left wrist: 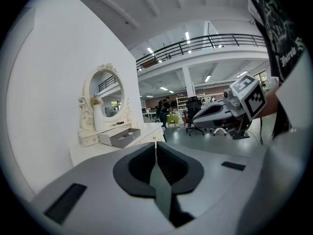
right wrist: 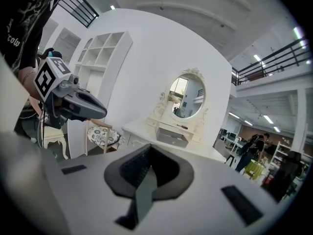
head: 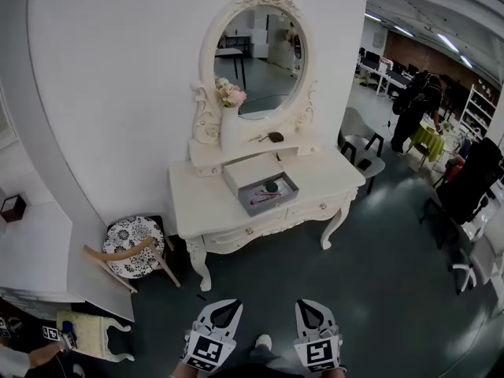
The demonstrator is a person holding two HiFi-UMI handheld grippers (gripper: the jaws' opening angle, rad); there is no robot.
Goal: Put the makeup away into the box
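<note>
The left tool (head: pixel 226 305) and right tool (head: pixel 309 305) are hovering at six o'clock, jaws pressed together, empty. At twelve o'clock, the open box (head: pixel 246 172) is sitting on the vanity tabletop (head: pixel 197 203), holding makeup (head: pixel 266 198).

On the dressing table (head: pixel 228 211), the open box (head: pixel 250 170) holds a dark round piece (head: pixel 272 186) and a pinkish stick (head: pixel 265 199), both too small to name. On the table's rear shelf sits a dark item (head: pixel 276 137), unreadable too. Well in front of the table, left gripper (head: pixel 227 305) and right gripper (head: pixel 312 305) run off the bottom edge.
</note>
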